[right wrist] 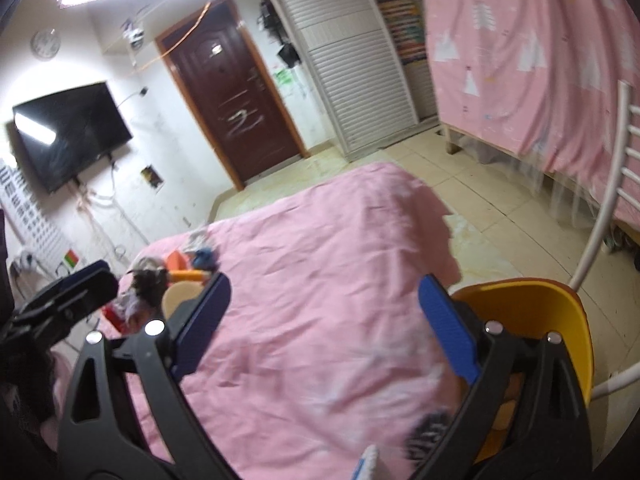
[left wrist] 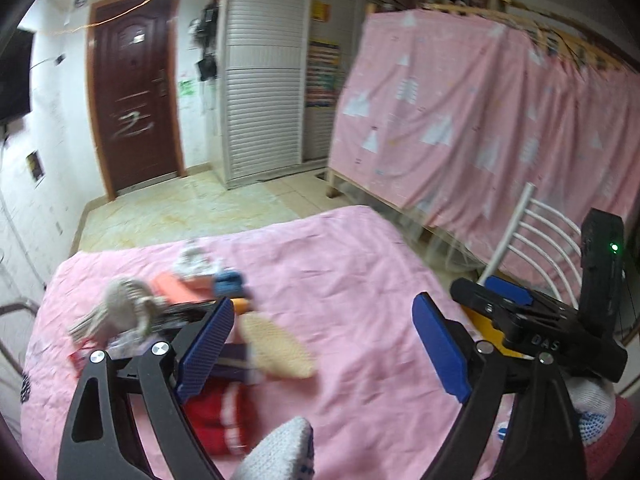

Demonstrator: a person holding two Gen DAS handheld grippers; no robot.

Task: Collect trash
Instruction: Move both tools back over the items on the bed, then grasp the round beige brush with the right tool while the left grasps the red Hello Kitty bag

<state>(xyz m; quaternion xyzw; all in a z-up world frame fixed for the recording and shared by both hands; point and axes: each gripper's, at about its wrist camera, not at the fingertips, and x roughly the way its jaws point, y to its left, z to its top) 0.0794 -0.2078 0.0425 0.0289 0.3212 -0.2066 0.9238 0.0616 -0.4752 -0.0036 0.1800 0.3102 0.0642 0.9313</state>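
from the left wrist view, the left gripper (left wrist: 322, 350) has its jaws spread wide with nothing between them, only the pink sheet of the bed (left wrist: 360, 280) showing in the gap. the trash lies in a blurred heap on the left part of the bed: a grey crumpled wad (left wrist: 120, 312), an orange packet (left wrist: 176, 286), a small blue item (left wrist: 228, 282), a tan oval piece (left wrist: 276, 346) just past the left jaw, and a red wrapper (left wrist: 220, 416) nearest the camera. a knitted glove fingertip (left wrist: 280, 452) shows at the bottom edge. the right gripper (left wrist: 496, 304) sits at the right, above a yellow bin (left wrist: 486, 330). from the right wrist view, the right gripper (right wrist: 324, 326) is likewise wide open and empty over the bare pink sheet. the yellow bin (right wrist: 532, 316) stands just beside its right jaw at the bed's edge, on a white chair (right wrist: 600, 216). the trash heap (right wrist: 168, 280) lies well apart, on the far left of the bed, close to the left gripper (right wrist: 80, 284).
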